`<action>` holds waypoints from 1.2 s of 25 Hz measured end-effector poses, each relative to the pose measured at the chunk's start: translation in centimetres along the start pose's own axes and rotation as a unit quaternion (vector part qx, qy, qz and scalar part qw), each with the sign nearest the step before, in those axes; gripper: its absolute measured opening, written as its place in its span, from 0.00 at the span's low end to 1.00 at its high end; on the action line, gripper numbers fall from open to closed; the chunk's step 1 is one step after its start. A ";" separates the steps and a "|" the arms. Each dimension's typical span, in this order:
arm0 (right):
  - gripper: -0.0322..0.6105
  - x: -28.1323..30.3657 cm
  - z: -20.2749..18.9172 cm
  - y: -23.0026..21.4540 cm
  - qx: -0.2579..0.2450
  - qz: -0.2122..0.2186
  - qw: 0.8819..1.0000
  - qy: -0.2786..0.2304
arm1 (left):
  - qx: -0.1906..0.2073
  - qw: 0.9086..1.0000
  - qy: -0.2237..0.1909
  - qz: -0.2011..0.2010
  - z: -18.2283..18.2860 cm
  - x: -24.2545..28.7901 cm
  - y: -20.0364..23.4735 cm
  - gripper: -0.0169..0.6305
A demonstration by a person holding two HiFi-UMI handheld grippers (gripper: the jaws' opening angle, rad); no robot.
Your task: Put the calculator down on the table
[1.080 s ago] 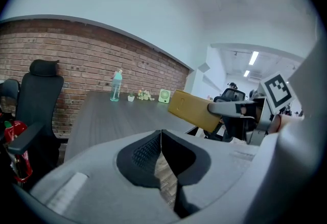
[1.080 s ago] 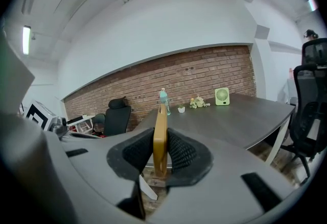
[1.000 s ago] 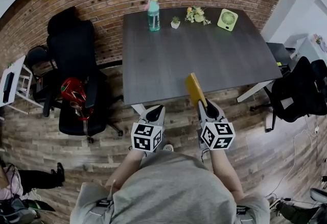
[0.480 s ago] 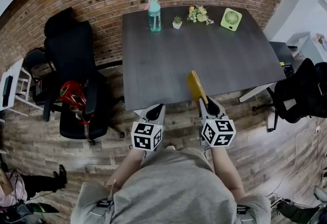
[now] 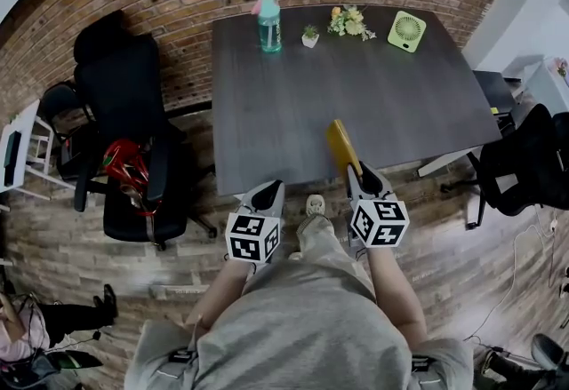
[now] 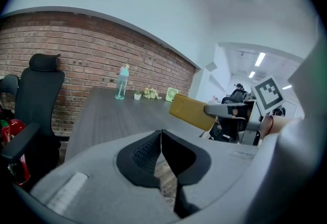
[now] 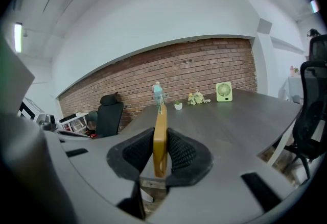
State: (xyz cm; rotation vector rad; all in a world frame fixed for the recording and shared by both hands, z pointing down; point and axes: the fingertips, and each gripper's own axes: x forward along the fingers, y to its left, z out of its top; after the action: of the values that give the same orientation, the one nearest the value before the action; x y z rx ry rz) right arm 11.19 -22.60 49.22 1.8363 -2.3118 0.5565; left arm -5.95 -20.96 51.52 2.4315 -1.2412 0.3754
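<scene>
The calculator point(image 5: 342, 146) is a flat yellow slab held on edge, and my right gripper point(image 5: 359, 173) is shut on its near end just over the front edge of the dark table point(image 5: 293, 95). In the right gripper view the calculator point(image 7: 160, 139) stands upright between the two black pads. From the left gripper view the calculator point(image 6: 191, 112) shows as a yellow rectangle at the right, above the table point(image 6: 110, 116). My left gripper point(image 5: 267, 195) hangs just short of the table's front edge, jaws closed together with nothing in them point(image 6: 161, 154).
At the table's far edge stand a teal bottle point(image 5: 268, 22), a small potted plant point(image 5: 310, 35), a flower bunch point(image 5: 348, 21) and a green fan point(image 5: 407, 30). A black office chair point(image 5: 124, 113) with a red item stands left of the table; another dark chair point(image 5: 529, 157) is at the right.
Both grippers have edged forward toward the table's front edge, the right one carrying the calculator over it. A foot has stepped into view between the grippers.
</scene>
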 end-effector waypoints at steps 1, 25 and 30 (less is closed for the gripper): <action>0.18 0.5 0.0 -0.3 0.001 0.000 1.000 0.001 | -0.001 1.000 0.001 0.001 0.0 0.3 0.2 0.05; 0.18 13.0 -0.7 -6.6 -0.006 -0.007 0.999 0.052 | -0.010 1.000 0.013 0.023 2.6 8.5 3.9 0.05; 0.18 14.3 -1.7 -7.6 -0.006 -0.010 0.998 0.062 | -0.013 0.999 0.015 0.028 2.4 9.3 4.0 0.05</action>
State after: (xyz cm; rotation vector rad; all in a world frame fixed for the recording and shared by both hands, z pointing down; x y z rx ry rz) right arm 14.74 -36.45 57.02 1.7654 -2.2099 0.6341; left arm -3.73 -30.81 53.93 2.3647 -1.2942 0.4079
